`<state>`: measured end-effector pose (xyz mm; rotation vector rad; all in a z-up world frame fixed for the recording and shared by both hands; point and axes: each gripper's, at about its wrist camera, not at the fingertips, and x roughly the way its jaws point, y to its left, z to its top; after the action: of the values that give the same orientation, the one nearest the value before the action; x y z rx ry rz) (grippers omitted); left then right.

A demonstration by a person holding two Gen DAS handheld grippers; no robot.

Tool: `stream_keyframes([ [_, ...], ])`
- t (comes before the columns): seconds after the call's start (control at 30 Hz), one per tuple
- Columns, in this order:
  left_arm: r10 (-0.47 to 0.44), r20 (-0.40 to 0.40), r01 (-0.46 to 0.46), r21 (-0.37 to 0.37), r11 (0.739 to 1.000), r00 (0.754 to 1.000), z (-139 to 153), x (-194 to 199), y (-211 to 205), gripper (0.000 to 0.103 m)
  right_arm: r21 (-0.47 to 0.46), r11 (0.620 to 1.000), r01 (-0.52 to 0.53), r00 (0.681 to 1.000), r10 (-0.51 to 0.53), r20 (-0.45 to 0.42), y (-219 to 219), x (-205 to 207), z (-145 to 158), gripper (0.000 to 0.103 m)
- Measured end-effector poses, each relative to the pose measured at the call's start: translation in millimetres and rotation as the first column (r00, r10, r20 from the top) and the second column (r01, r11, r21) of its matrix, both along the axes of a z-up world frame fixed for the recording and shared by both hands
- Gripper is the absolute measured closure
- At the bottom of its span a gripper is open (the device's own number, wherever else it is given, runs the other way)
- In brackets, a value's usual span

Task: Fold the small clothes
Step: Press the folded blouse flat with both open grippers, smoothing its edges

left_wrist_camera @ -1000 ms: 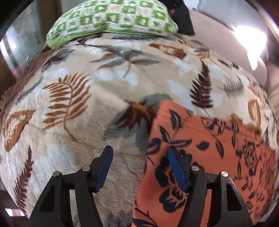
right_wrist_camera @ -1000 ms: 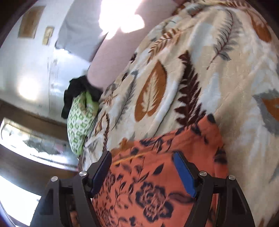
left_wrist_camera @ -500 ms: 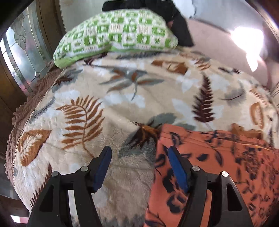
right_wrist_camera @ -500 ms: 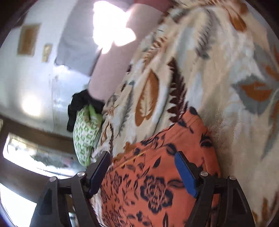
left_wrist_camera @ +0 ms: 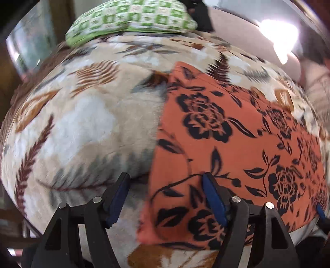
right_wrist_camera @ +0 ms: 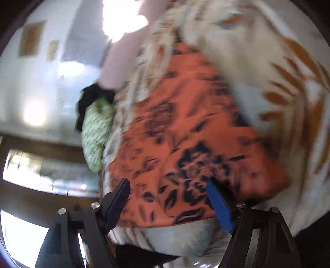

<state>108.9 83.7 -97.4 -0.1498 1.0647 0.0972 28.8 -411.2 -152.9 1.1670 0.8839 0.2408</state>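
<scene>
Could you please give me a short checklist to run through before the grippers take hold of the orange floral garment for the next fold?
1. Orange floral garment lies spread on the leaf-print blanket: ok.
2. Left gripper is free: ok, jaws opening, nothing pinched; they straddle the garment's left edge.
3. Right gripper is free: ok, jaws wide over the garment's near edge, nothing pinched.
4. Garment is smooth and single-layered: cannot tell, the right wrist view is blurred.
5. Green checked pillow is clear of the garment: ok, at the blanket's far end.
6. Pads touching cloth: cannot tell.
</scene>
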Motion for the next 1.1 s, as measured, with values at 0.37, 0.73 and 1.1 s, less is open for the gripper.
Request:
stream_keyframes([
  [0.37,-0.04,0.009,0.039,0.063,0.997,0.999,-1.3,-13.8,-9.3,0.027,0.023,0.999,0.031,0.999,-0.03,-0.009,-4.5,-1.6,-0.9,0.024],
  [0.73,0.031,0.005,-0.031,0.023,0.999,1.0,-4.1,-13.7,14.6,0.023,-0.038,0.999,-0.007,1.0,0.007,0.003,-3.2,45.2,9.0,0.022],
  [1.1,-0.023,0.019,0.021,0.088,0.996,1.0,3.2,-17.3,-6.5,0.023,-0.12,0.99,-0.073,0.997,0.075,0.006,16.6,28.8,10.7,0.02],
])
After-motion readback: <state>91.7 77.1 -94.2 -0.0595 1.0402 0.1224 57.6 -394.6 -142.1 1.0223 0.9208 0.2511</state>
